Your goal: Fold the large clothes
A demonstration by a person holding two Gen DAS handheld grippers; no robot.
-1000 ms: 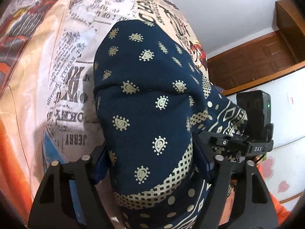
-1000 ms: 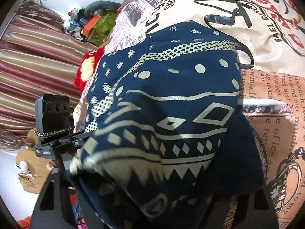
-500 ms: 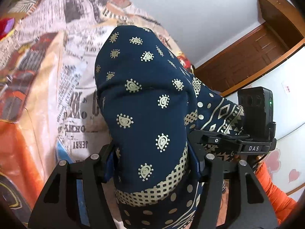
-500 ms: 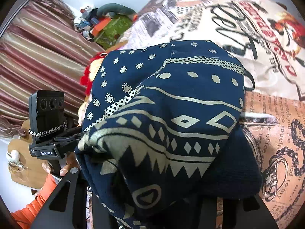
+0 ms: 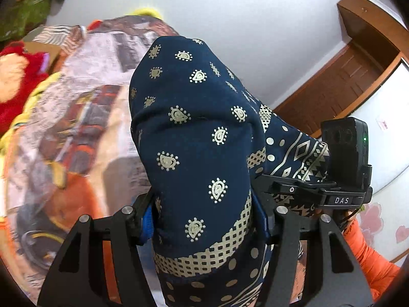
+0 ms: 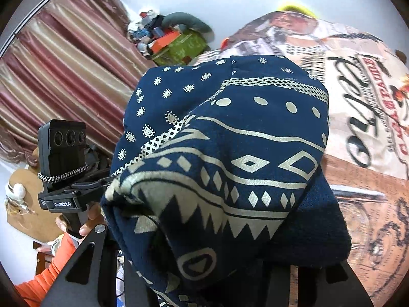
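Note:
A navy cloth with gold paisley and zigzag print [image 5: 199, 138] is bunched thick between the fingers of my left gripper [image 5: 204, 220], whose blue pads [image 5: 147, 222] press on it from both sides. In the right wrist view the same cloth [image 6: 230, 153] is heaped over my right gripper [image 6: 204, 268] and hides its fingertips; the bundle comes up from between the black fingers and hangs lifted with them. The cloth spans the two grippers, which are held close side by side above the bed.
Below lies a bedspread with newspaper-style print [image 5: 76, 128] [image 6: 370, 128]. A red plush toy [image 5: 15, 81] sits at its far end. A striped curtain [image 6: 64, 76], a pile of bags [image 6: 173, 41], a wooden door [image 5: 345, 81] and an orange sleeve [image 5: 370, 263] surround it.
Both grippers have risen with the cloth, so the bedspread sits farther below and more wall shows. The jaws have narrowed on the bundle since the earliest frames.

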